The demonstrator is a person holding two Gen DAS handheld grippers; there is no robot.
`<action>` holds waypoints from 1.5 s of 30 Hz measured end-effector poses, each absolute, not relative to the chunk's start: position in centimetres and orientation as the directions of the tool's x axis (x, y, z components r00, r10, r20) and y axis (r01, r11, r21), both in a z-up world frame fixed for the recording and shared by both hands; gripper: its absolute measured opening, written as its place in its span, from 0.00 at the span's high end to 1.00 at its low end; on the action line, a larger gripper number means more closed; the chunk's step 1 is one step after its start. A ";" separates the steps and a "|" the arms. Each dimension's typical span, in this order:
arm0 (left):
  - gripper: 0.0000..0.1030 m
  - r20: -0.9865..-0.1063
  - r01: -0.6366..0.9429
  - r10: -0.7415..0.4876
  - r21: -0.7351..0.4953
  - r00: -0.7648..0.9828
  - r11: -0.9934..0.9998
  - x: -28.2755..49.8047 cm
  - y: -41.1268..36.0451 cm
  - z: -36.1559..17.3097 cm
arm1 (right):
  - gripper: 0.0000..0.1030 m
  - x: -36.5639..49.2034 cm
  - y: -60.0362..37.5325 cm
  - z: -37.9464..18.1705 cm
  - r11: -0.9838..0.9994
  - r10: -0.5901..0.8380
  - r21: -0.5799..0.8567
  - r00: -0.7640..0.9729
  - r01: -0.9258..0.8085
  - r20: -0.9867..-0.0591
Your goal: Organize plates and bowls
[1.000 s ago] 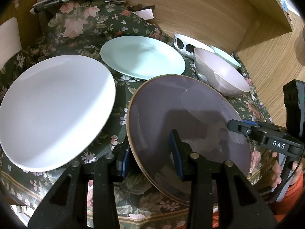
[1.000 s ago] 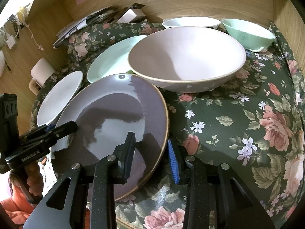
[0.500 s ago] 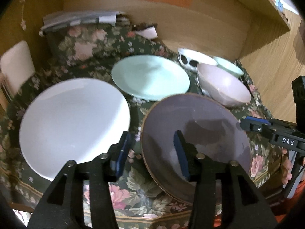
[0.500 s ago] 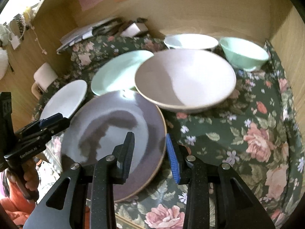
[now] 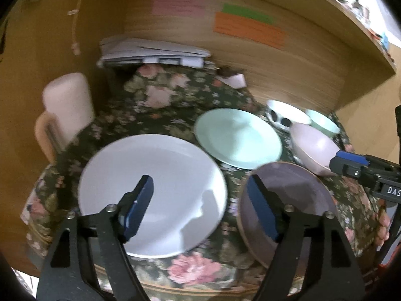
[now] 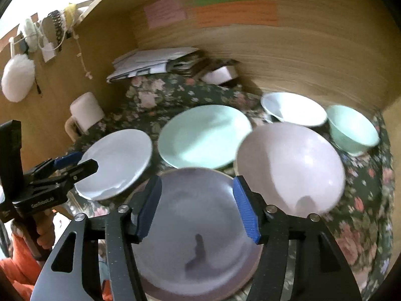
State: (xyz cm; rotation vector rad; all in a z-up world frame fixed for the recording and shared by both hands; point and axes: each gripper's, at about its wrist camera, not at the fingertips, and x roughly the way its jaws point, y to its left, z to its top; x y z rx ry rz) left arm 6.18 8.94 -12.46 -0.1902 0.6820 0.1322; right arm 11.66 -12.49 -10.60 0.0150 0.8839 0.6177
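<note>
Both tools have lifted off the purple plate [image 6: 200, 225], left tool [image 5: 200, 210] and right tool [image 6: 196, 208] tilted downward, opening, empty.

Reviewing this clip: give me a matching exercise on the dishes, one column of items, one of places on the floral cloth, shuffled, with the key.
Items:
1. round white plate
2. round mint-green plate
3. round purple plate
4. small mint-green bowl

Places:
A. nearest the right gripper
B. far right corner
C. left, near the cream mug
D. middle, behind the purple plate

Pairs: 1-C, 2-D, 3-A, 4-B
</note>
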 end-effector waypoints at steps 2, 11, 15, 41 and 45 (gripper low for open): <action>0.23 -0.637 -0.209 0.081 -0.128 0.766 0.970 6.0 10.0 -12.4 | 0.46 12.1 -11.4 -10.6 0.813 0.524 0.263 0.455 -0.520 -0.721; 0.22 -0.669 -0.313 0.157 -0.120 0.727 0.942 5.1 14.5 -13.7 | 0.46 13.8 -6.1 -11.7 0.761 0.544 0.252 0.377 -0.597 -0.749; 0.22 -0.684 -0.343 0.177 -0.115 0.708 0.932 4.9 16.1 -14.5 | 0.46 14.6 -4.0 -12.6 0.743 0.544 0.255 0.336 -0.619 -0.769; 0.37 -0.745 -0.386 0.151 -0.152 0.649 0.910 5.3 21.3 -19.1 | 0.62 17.7 3.4 -17.9 0.695 0.507 0.318 0.125 -0.644 -0.853; 0.48 -0.740 -0.362 0.126 -0.168 0.660 0.917 5.6 21.1 -19.2 | 0.68 17.9 3.7 -17.9 0.694 0.502 0.311 0.127 -0.649 -0.855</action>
